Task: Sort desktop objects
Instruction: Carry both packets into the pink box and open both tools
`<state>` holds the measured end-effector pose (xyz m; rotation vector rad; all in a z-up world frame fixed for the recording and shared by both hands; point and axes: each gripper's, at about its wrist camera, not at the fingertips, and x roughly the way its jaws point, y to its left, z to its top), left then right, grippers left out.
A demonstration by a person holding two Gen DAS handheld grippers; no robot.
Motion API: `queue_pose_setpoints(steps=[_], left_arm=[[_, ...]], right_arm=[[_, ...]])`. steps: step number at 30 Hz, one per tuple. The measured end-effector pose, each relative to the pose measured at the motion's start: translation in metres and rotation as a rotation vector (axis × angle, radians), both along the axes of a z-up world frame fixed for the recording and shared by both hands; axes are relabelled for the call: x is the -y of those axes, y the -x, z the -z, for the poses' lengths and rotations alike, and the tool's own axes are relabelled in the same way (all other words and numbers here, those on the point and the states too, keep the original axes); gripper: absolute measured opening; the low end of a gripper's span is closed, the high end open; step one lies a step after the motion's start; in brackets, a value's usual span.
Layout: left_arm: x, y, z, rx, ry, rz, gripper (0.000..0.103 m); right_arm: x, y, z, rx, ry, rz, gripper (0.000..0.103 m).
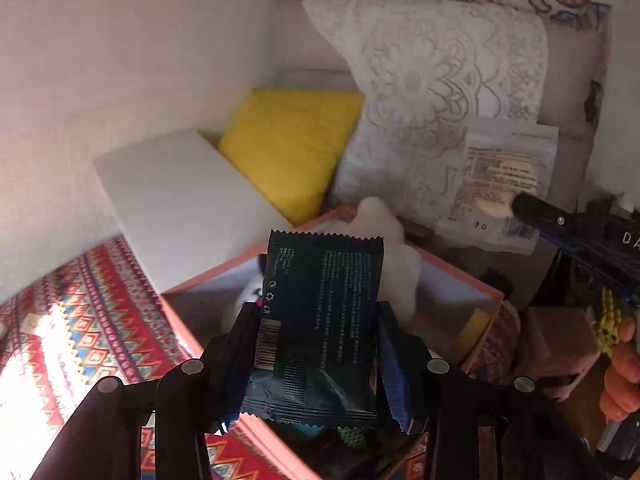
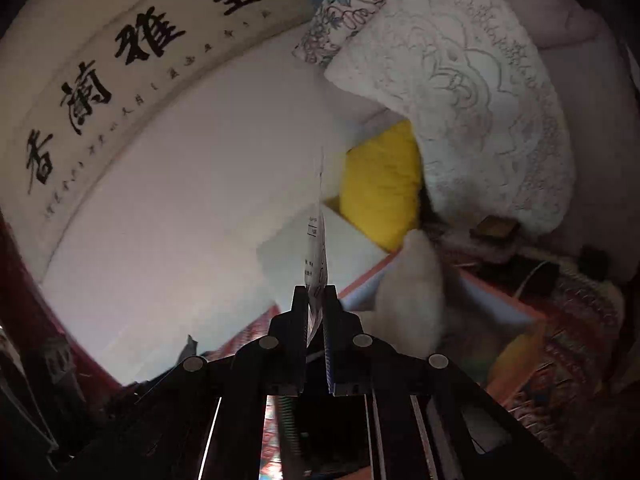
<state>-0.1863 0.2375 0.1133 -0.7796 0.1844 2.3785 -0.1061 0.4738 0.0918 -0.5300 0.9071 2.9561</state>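
Black throughout. Left gripper (image 1: 316, 312): two flat fingers (image 1: 244, 332), blue padding along the inner face of one, jointed link bars behind, each pivot capped by a round silver screw (image 1: 438, 366). Right gripper (image 2: 316, 294): same black fingers and silver screws, a coiled metal spring (image 2: 288, 432) below the fingers, blue edging on one pad. White letters "DA" on its body, right of the fingertip in the left view.

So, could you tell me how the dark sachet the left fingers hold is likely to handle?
The dark sachet probably handles light and thin: it stands upright from the left gripper without drooping. Its glossy film looks slippery, so it may slide in the grip over the pink box.
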Motion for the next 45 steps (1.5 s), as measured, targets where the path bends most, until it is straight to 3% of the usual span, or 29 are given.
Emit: queue_pose_setpoints(steps=[3, 10, 12, 13, 14, 16, 21, 28, 45], left_arm=[[-0.026, 0.008, 0.012, 0.028, 0.011, 0.029, 0.047], [-0.064, 0.011, 0.024, 0.027, 0.044, 0.07, 0.048], [-0.068, 0.012, 0.023, 0.015, 0.055, 0.053, 0.058], [-0.07, 0.013, 0.023, 0.008, 0.061, 0.04, 0.077], [-0.072, 0.014, 0.022, 0.001, 0.063, 0.027, 0.093], [-0.069, 0.013, 0.021, -0.012, 0.049, 0.006, 0.099], [-0.063, 0.01, 0.017, -0.098, 0.136, -0.073, 0.1], [-0.041, 0.006, 0.011, -0.15, 0.179, -0.135, 0.102], [0.071, 0.022, 0.011, -0.146, 0.174, -0.302, 0.102]], right_arm=[[-0.008, 0.009, 0.01, 0.073, -0.083, 0.055, 0.007], [-0.008, 0.039, 0.044, 0.227, -0.154, 0.067, 0.013], [-0.007, 0.043, 0.051, 0.274, -0.167, 0.091, 0.029], [-0.007, 0.044, 0.054, 0.29, -0.171, 0.105, 0.059], [-0.006, 0.043, 0.055, 0.288, -0.167, 0.12, 0.078], [-0.006, 0.04, 0.054, 0.274, -0.16, 0.134, 0.079], [0.0, 0.04, 0.05, 0.262, -0.18, 0.14, 0.079], [0.023, 0.048, 0.046, 0.254, -0.199, 0.123, 0.079], [0.133, 0.078, 0.032, 0.227, -0.298, 0.007, 0.081]])
